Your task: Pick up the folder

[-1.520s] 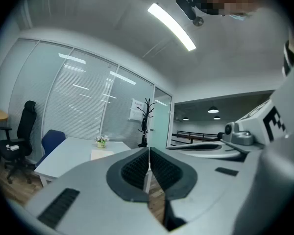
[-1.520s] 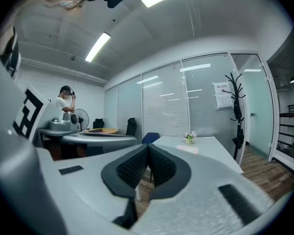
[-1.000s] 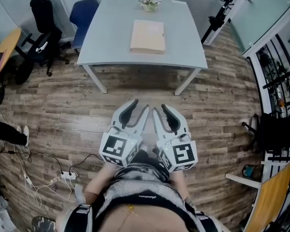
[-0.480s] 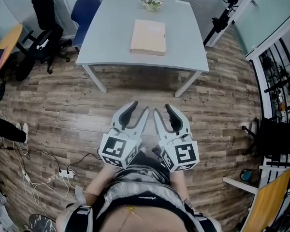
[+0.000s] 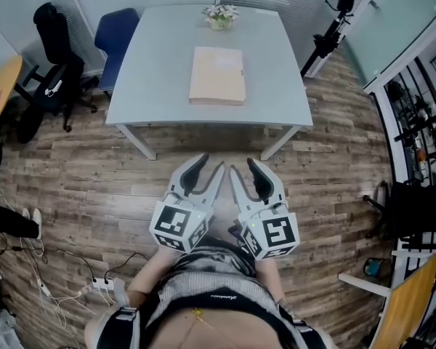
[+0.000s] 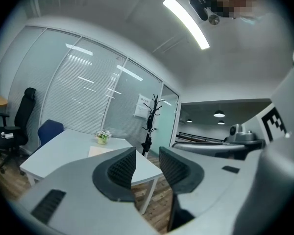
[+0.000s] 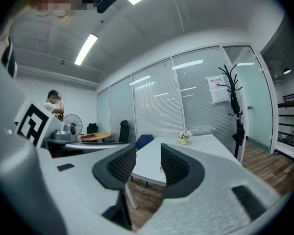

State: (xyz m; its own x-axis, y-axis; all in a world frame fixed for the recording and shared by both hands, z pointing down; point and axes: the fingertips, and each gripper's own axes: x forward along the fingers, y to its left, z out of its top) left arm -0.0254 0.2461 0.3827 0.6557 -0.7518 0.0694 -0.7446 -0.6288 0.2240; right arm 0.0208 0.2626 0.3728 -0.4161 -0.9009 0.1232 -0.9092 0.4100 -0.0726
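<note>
folder (image 5: 217, 75) on table (image 5: 152, 86); left tool (image 5: 209, 163), right tool (image 5: 243, 165) gape empty.

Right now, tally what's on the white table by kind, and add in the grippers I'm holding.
Folder: 1
Flower pot: 1
Grippers: 2, the left gripper and the right gripper
Total: 4

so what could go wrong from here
1. The folder lies flat on the table, so the left gripper and right gripper, both open and empty, may shove it rather than catch an edge.
2. A shove away from the person could slide it into the flower pot beyond it.
</note>
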